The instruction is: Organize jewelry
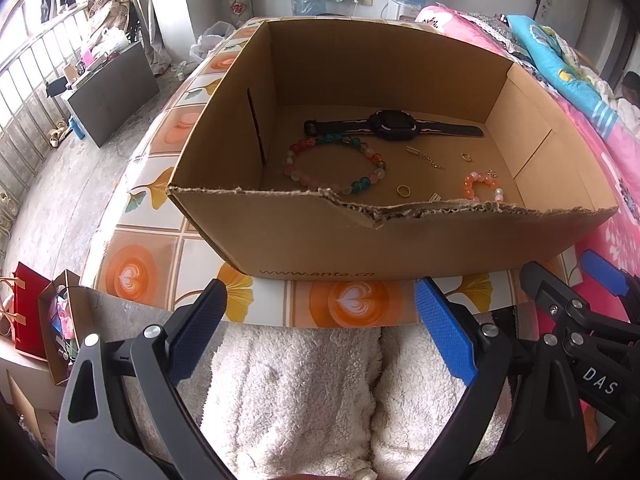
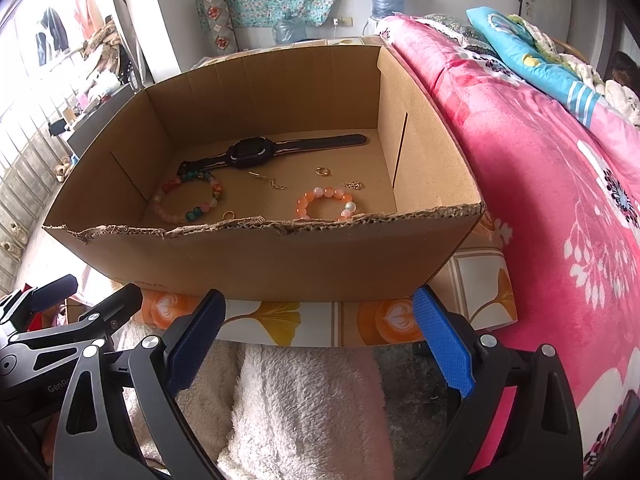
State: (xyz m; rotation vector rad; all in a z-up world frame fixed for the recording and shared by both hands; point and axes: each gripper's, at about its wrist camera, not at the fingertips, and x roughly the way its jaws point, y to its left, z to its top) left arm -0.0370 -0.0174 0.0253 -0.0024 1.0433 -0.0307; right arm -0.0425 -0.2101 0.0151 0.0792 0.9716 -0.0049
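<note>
Fronting the watch [image 1: 390, 125], a torn cardboard box [image 1: 320, 236] wall.

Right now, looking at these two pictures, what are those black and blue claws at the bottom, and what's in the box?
They are hand-held tongs, one in each of a person's hands, each carrying a camera looking forward along its fingers. One picture comes from the left tongs, the other from the right tongs. Both are open and hold nothing. Ahead, a cardboard box stands on a patterned table. Inside lie a black watch, a multicoloured bead bracelet, an orange bead bracelet, gold rings and small chain pieces.
</note>
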